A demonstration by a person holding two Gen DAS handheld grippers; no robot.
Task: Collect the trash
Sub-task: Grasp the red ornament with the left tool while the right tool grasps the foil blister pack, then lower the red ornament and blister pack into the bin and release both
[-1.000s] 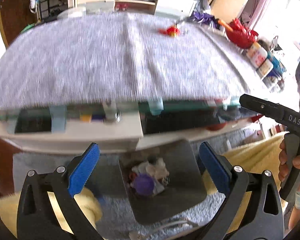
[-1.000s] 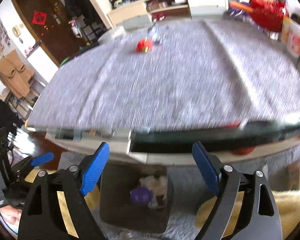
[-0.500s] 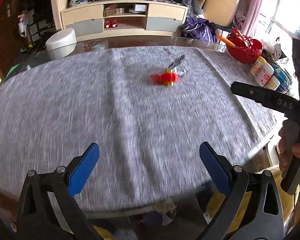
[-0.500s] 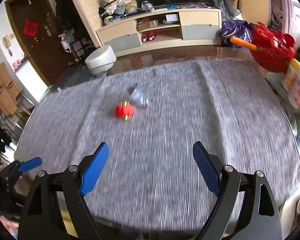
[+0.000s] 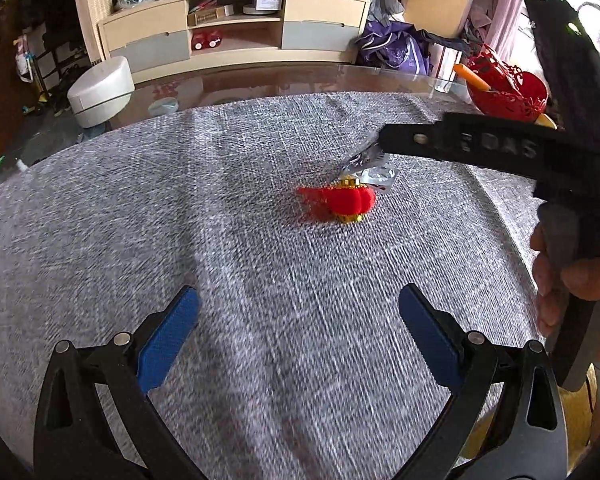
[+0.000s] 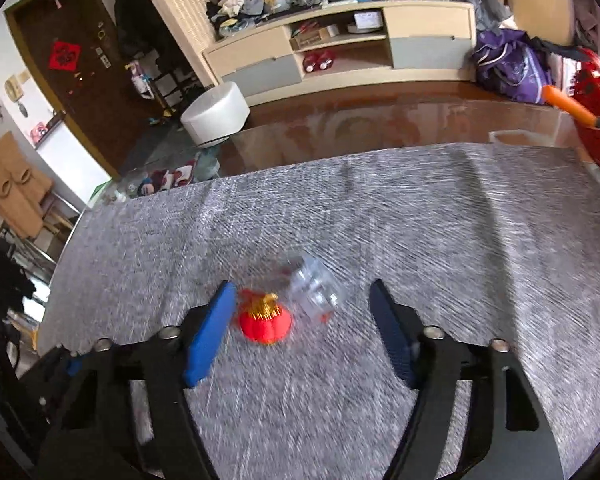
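Left wrist view: the left gripper [image 5: 298, 330] sits at the bottom of the frame, its blue-padded jaws wide apart with only grey tablecloth [image 5: 180, 208] between them. A red lantern ornament [image 5: 348, 202] with gold trim lies on the cloth right of centre. A crumpled clear plastic wrapper [image 5: 374, 170] lies just beside it, on its upper right, seemingly touching. The right gripper enters from the right edge, its black finger above the wrapper; a hand [image 5: 560, 284] grips its handle at lower right. A red basket [image 5: 508, 94] stands on the table at upper right.

Right wrist view: the right gripper [image 6: 302, 328] occupies the lower centre, its jaws closing but not yet pressing on anything. The red lantern ornament [image 6: 265, 322] and the clear plastic wrapper [image 6: 314, 292] both lie between the pads, the ornament near the left pad. The picture is motion-blurred. A glass table [image 6: 380, 124] edge shows beyond the cloth.
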